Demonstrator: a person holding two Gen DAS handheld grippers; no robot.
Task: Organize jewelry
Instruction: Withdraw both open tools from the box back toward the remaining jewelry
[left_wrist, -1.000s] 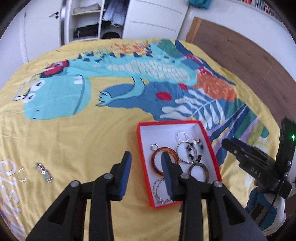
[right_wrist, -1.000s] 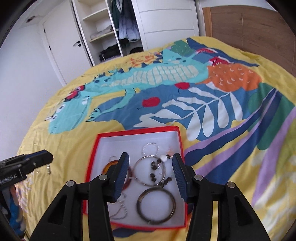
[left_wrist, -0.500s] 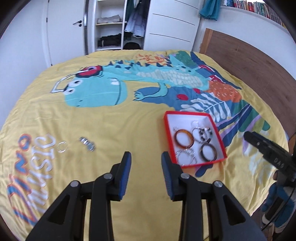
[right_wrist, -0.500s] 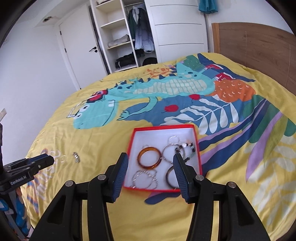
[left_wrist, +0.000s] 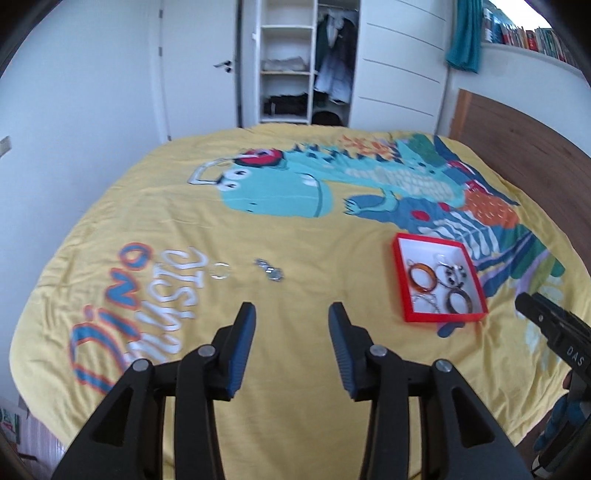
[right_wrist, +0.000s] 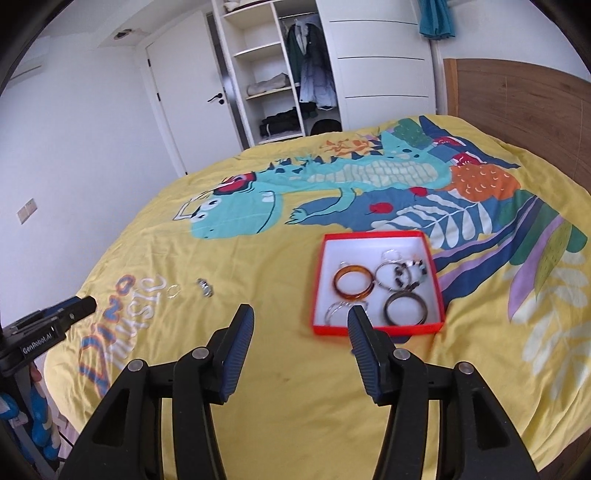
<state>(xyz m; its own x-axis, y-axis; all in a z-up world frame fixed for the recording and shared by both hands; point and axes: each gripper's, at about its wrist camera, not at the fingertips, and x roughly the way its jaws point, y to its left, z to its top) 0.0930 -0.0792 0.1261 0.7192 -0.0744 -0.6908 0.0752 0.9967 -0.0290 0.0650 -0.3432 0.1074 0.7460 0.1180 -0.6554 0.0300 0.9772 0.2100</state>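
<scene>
Main risk from here: the two loose pieces left on the bedspread (left_wrist: 295, 350) are small and lie flat on soft fabric. The thin ring (left_wrist: 220, 270) sits on the white "music" lettering at centre-left of the left wrist frame, low contrast, so it is easy to miss or to pinch cloth with it. The silver chain piece (left_wrist: 269, 269) is just right of it, lumpy and slightly blurred; it could slip out of the pads or drag along the sheet. Bedding gives under pressure, so pushing down could bury either one in a fold.

Second risk: the red box (right_wrist: 317, 288) is light and shallow. Bumping a wall while dropping something in could shove it or tip it. It already holds an amber bangle (right_wrist: 352, 283), a dark bangle (right_wrist: 405, 308), and wire hoops with beads (right_wrist: 397, 273), crowded toward the lower part of the box, so a new piece may land on top and tangle.

Pose: left gripper (left_wrist: 291, 314) held above the bed, fingers spread apart, nothing between them, aimed at the bare yellow just below the chain piece. Right gripper (right_wrist: 301, 317) also raised, fingers wide apart and empty, its right finger (right_wrist: 364, 332) overlapping the box's near edge in the lower centre of the right wrist frame; whether it touches cannot be told. Each gripper shows at the other frame's edge. Judged: most jewelry is in the box, two pieces to go.
</scene>
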